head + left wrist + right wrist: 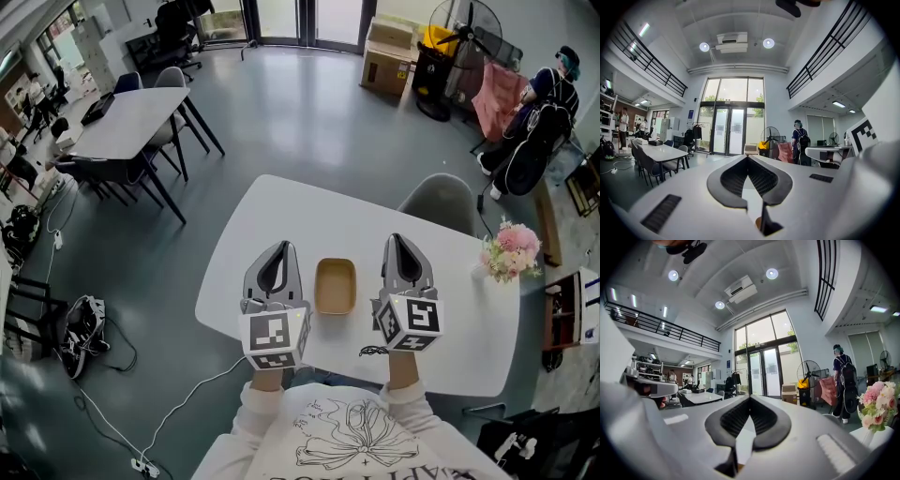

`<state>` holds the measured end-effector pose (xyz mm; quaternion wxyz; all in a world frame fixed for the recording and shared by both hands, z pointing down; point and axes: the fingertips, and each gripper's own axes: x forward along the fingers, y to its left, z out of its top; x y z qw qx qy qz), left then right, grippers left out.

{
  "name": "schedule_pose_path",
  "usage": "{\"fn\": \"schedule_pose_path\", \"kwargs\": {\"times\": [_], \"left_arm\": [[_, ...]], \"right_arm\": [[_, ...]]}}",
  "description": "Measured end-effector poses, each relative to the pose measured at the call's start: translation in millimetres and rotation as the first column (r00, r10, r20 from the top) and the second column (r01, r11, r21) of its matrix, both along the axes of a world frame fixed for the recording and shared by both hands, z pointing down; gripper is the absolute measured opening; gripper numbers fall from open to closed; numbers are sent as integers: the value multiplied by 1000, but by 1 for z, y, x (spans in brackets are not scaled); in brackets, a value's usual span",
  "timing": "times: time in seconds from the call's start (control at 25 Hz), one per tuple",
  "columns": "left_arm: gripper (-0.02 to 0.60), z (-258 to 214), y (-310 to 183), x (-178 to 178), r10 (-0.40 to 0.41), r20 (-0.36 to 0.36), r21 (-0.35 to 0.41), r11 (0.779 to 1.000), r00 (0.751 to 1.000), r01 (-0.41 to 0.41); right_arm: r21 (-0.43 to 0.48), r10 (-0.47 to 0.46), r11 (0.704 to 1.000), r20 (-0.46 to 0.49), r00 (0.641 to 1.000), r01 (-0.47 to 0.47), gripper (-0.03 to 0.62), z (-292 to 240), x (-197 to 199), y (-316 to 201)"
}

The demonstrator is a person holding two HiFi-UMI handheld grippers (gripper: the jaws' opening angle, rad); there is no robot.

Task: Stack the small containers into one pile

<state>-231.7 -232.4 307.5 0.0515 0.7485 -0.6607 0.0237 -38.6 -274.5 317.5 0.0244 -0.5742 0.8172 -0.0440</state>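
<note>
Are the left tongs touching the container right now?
Apart. The head view shows a strip of white table between the left tongs and the container.

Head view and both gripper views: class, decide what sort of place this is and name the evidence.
Probably an open-plan office or studio hall: a work table with chairs, tall glass doors, and a railed mezzanine under a high ceiling.

Grey floor (281,122), glass doors (729,131), white table (281,230)
</note>
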Motion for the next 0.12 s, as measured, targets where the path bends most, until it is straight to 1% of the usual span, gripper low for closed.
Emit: {"fn": "schedule_pose_path", "kwargs": {"times": [0.12], "left_arm": [[6,1,-1,-1,2,0,-6,1000,1000,-2]], "right_arm": [[6,3,1000,0,1000,-3,11,-2,0,-1]]}}
